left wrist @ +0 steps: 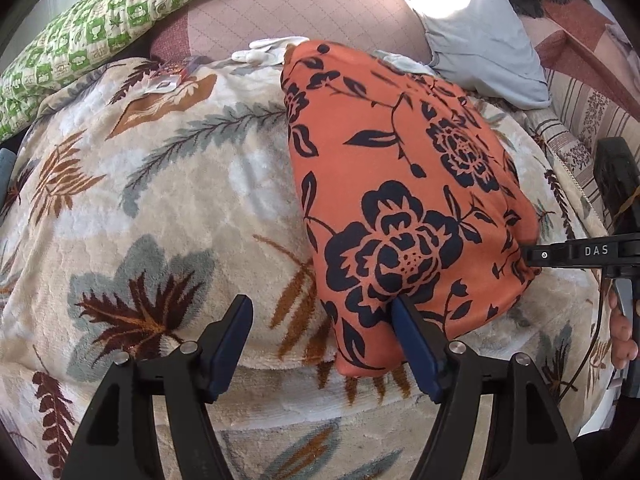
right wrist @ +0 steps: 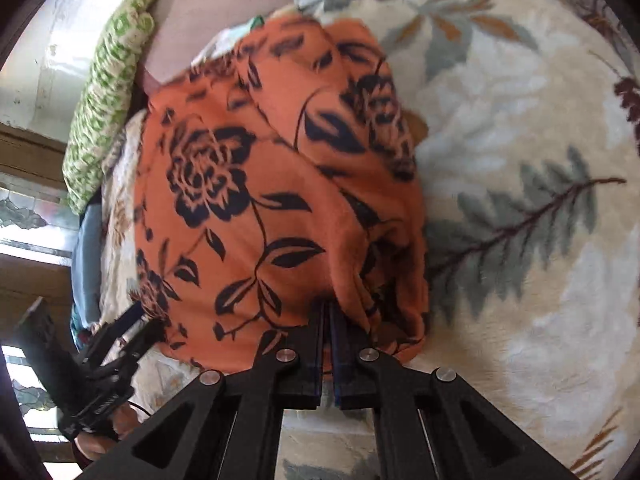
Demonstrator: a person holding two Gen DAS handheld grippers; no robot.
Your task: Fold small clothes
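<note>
One orange floral garment (left wrist: 404,184) lies on the leaf-patterned blanket (left wrist: 168,208). The left gripper (left wrist: 322,316) stands wide at its near edge; the right gripper (right wrist: 329,312) pinches its hem. Blanket bare alongside.

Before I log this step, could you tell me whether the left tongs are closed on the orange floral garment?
No, the left tongs stand wide open, with only one finger against the orange floral garment's near edge.

Lettering you can read: "DAS", white capitals on the black plastic right hand-held gripper (left wrist: 532,258)
Other print: none you could make out
</note>
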